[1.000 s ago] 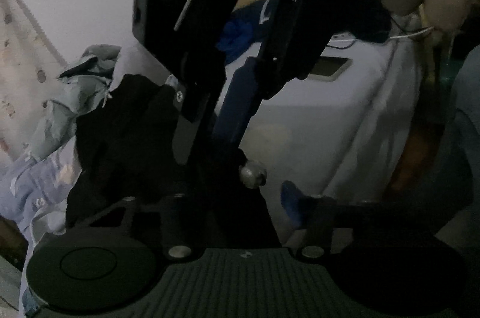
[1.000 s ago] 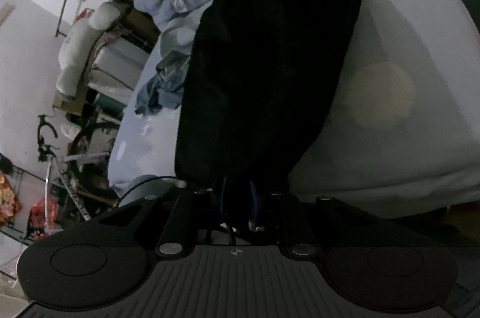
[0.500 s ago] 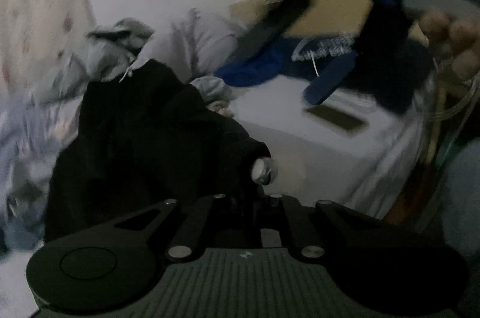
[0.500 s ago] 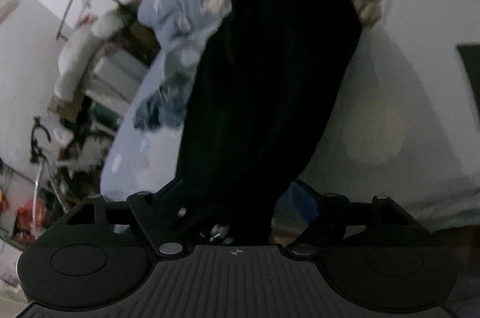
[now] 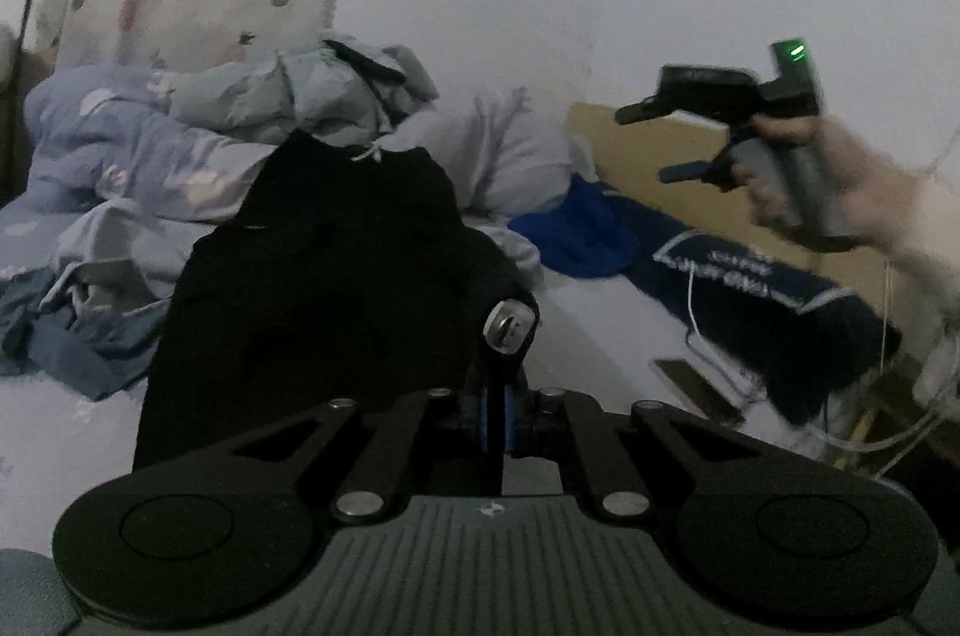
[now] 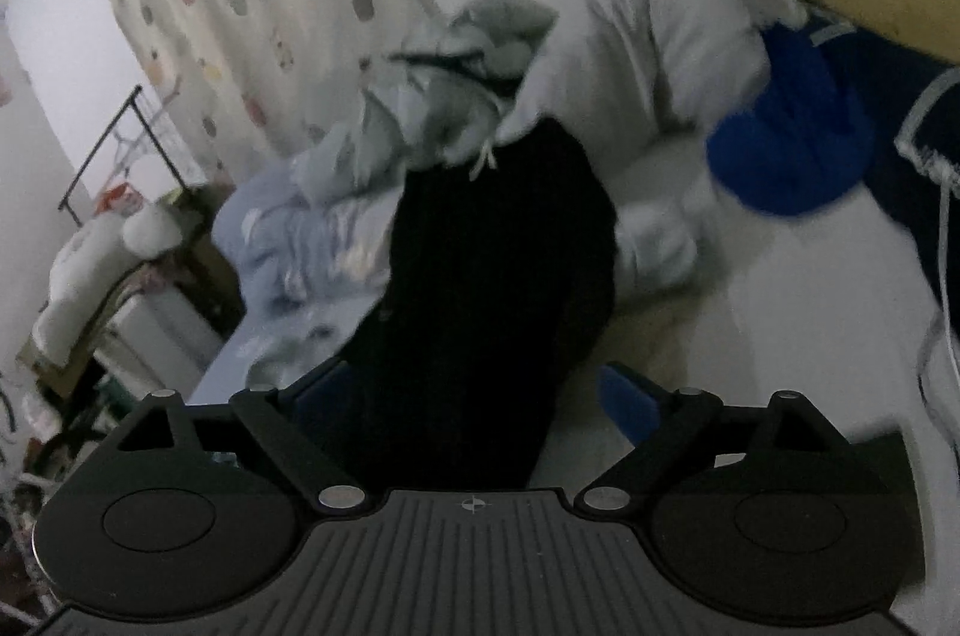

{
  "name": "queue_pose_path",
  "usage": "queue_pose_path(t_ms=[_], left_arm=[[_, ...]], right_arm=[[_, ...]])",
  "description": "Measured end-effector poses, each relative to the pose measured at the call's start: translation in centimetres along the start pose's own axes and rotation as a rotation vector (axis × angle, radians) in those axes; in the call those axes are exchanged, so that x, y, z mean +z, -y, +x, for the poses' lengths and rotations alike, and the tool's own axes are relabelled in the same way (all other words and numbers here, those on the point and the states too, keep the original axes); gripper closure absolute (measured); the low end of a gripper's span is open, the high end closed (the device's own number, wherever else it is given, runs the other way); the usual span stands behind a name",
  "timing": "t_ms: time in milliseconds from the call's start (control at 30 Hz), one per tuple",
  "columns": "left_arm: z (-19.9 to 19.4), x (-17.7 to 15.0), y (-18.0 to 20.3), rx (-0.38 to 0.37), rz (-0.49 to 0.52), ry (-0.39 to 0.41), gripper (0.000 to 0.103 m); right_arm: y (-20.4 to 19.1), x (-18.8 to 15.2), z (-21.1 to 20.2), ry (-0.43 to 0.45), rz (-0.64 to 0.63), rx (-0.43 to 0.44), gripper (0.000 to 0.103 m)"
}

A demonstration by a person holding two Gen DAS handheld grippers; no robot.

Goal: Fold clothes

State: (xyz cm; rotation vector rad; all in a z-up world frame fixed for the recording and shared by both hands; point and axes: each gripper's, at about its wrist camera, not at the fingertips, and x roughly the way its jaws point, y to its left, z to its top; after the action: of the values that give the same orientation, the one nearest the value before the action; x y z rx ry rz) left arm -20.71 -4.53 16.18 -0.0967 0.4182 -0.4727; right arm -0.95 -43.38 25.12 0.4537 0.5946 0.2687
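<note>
Black cloth fills the middle of my left wrist view: the black garment (image 5: 336, 288) lies stretched along the bed (image 5: 600, 336), its far end against the heap of pale blue bedding (image 5: 120, 168). My left gripper (image 5: 497, 414) has its jaws pinched narrow on the garment's near edge, right beside a metal button (image 5: 509, 327). Off to the right, my right gripper (image 5: 678, 144) hangs in the air above the bed with its jaws spread and nothing between them. A phone (image 5: 696, 390) lies on the sheet near a dark blue garment (image 5: 780, 300).

From the right wrist view, the right gripper (image 6: 480, 396) shows its jaws wide apart, one blue pad on either side of the black garment (image 6: 498, 288), which runs up towards a white pillow (image 6: 660, 54). A bright blue cloth (image 6: 792, 144) lies to the right.
</note>
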Motion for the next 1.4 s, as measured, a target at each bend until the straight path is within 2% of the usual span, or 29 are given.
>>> queue_pose_path(t_ms=[67,133,200,300,433,567,633,800,1033,1133,1200,1233,1267,1300,1333,1367,1400], left_arm=[[0.1,0.5,-0.6,0.004,-0.034,0.003,0.095],[0.3,1.2,-1.7,0.005,-0.088,0.006,0.095],[0.6,1.7,-2.8,0.011,-0.117,0.004,0.095],[1.2,2.7,-4.9,0.041,-0.193,0.004,0.095],[2.3,3.4,-8.8,0.107,-0.365,0.01,0.095],[4.2,3.6,-12.3,0.151,-0.493,0.019,0.095],[5.5,3.6,-13.5,0.155,-0.527,0.012,0.095],[9.8,4.1,-15.6,0.106,-0.556,-0.014,0.095],[12.3,3.9,-16.9,0.046,-0.58,-0.018,0.095],[13.2,3.7,-17.4,0.025,-0.59,-0.019,0.095],[13.5,3.7,-17.7,0.011,-0.597,-0.018,0.095],[13.2,3.7,-17.7,0.005,-0.598,-0.011,0.095],[12.8,3.8,-17.6,0.001,-0.597,-0.003,0.095],[12.2,3.9,-17.6,-0.004,-0.597,0.004,0.095],[11.6,3.9,-17.7,-0.011,-0.601,0.008,0.095],[10.9,3.9,-17.7,-0.017,-0.605,0.012,0.095],[10.2,4.0,-17.7,-0.025,-0.611,0.017,0.095]], right_arm=[[-0.2,2.4,3.1,0.013,-0.042,-0.03,0.01],[-0.3,5.0,6.6,0.013,-0.089,-0.084,0.003],[-0.4,7.4,10.0,0.012,-0.117,-0.135,0.003],[0.1,10.8,15.5,0.023,-0.141,-0.131,0.003],[0.9,14.3,22.9,-0.007,-0.177,-0.151,0.003],[2.0,15.6,30.9,-0.037,-0.256,-0.163,0.002],[2.5,16.1,34.8,-0.051,-0.293,-0.17,0.002],[4.2,17.1,44.1,-0.085,-0.363,-0.199,0.002],[9.1,18.3,52.6,-0.106,-0.294,-0.308,0.002],[10.7,18.0,54.0,-0.125,-0.245,-0.268,0.003],[11.1,18.1,54.4,-0.134,-0.205,-0.215,0.021],[10.9,18.2,54.3,-0.133,-0.202,-0.21,0.055],[10.1,18.3,54.1,-0.13,-0.228,-0.214,0.069],[9.1,18.3,53.8,-0.127,-0.265,-0.215,0.071],[8.2,18.4,53.4,-0.125,-0.302,-0.215,0.08],[7.1,18.5,53.1,-0.123,-0.333,-0.22,0.086],[6.0,18.7,52.6,-0.12,-0.354,-0.221,0.087]])
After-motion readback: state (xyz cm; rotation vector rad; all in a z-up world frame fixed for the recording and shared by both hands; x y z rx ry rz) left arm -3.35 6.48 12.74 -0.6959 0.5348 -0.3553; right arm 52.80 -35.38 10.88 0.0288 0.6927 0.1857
